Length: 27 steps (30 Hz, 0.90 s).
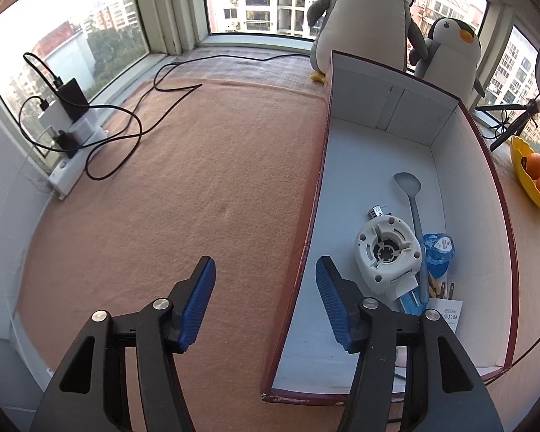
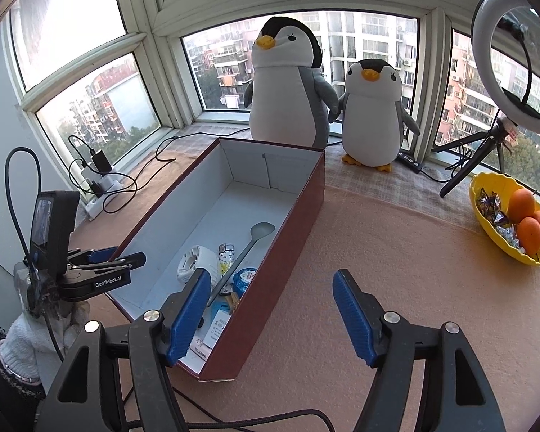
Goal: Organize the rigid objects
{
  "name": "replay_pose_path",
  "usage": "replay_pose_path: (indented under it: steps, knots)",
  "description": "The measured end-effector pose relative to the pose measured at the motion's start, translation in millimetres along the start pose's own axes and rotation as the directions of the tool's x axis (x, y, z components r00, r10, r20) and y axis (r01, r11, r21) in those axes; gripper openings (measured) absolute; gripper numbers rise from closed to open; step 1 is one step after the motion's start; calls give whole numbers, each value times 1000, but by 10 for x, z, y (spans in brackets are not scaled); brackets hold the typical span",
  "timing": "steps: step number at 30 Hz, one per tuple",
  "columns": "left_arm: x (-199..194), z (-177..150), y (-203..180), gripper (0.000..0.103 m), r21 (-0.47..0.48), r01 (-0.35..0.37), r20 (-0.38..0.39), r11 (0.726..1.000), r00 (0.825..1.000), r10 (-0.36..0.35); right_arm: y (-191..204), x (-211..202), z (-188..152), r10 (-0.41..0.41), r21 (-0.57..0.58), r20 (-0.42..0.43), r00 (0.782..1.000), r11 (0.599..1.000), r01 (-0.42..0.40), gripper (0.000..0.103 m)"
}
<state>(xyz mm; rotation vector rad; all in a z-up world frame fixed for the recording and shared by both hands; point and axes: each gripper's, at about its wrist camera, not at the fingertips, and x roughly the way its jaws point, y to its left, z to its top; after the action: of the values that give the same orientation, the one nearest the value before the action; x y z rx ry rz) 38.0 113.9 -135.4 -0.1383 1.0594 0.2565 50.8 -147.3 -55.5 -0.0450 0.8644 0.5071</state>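
A: Where are the rigid things sitting?

B: In the long open cardboard box with dark red outer walls and a white inside, lying on the peach-coloured cloth. They are bunched at its near end: a white round plastic appliance base, a grey long-handled spoon lying lengthwise with its bowl toward the far end, a blue round plastic lid just right of the white base, and a small patterned lighter between the base and the spoon. A white printed card lies nearest of all. The far half of the box is bare.

A: And the left gripper?

B: Its blue ribbed pads stand apart with nothing between them. It hangs over the box's left wall, one pad above the cloth, the other above the box floor.

A: The right gripper?

B: Also spread, empty. Its left pad sits over the near end of the box, the right one over the cloth.

A: Anything else about?

B: Two plush grey-and-white penguins, the large one and the small one, stand on the far sill behind the box. A yellow bowl of oranges is on the right, a ring light on a tripod behind it, and a white power strip with black cables on the left.
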Motion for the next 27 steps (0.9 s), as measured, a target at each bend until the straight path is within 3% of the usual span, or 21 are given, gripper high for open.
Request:
replay_pose_path:
  steps: [3,11,17,20,27]
  knots:
    - [-84,20,37,59,-3,-14,24,1000,1000,14,-4,-71,0,-6,7,16,1000,1000,5,72]
    - [-542,33,28,59,-4,-28,136,1000,990,28,-8,-216,6,-26,15,50,998,1000,26,73]
    - [-907,4,-170,60,24,13,208,1000,978,-18,-29,-302,-20,-25,27,59,998,999,24,74]
    - [-1011,-28,-285,72,42,35,226,998,973,-44,-41,-353,-38,-37,32,68,997,999,35,75]
    - [-1174,-116,-526,73,100,58,235,993,969,-80,-146,-458,-116,-61,69,76,995,996,56,76]
